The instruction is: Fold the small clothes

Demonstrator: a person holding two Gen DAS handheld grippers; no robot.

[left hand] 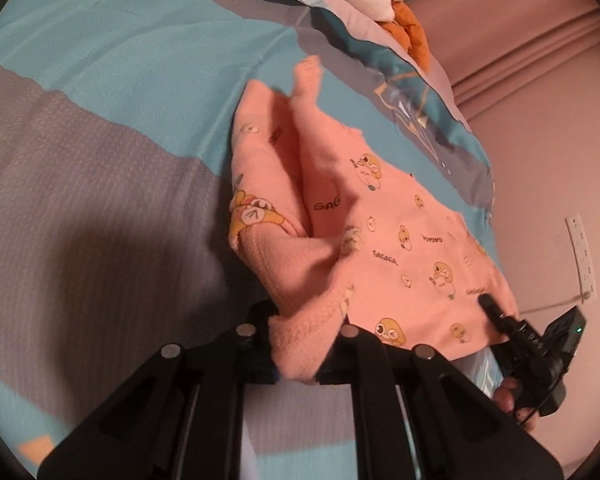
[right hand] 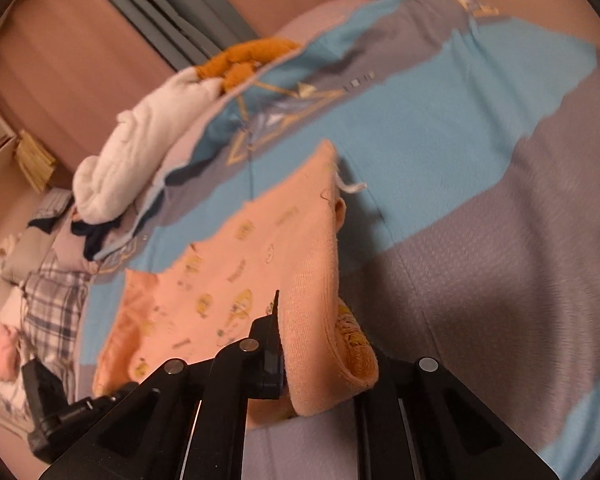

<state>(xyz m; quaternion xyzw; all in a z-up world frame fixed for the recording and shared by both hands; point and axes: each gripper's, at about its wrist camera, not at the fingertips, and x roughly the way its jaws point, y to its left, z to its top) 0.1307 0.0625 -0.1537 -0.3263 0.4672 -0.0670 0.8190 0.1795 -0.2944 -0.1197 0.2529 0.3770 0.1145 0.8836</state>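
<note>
left gripper [left hand: 300,344] clamps garment [left hand: 400,248] hem | right gripper [right hand: 320,364] clamps its other corner | garment half lifted off bed [left hand: 100,160], long axis running away from me

A home bedroom, this: a bed [left hand: 100,92] spread with a blue-and-grey cover, a white blanket [right hand: 140,148] and an orange cloth [right hand: 248,60] heaped at its edge, plaid laundry [right hand: 56,300] piled beside, pink curtains [left hand: 540,40] behind, a wall socket [left hand: 580,256] by the bed.
</note>
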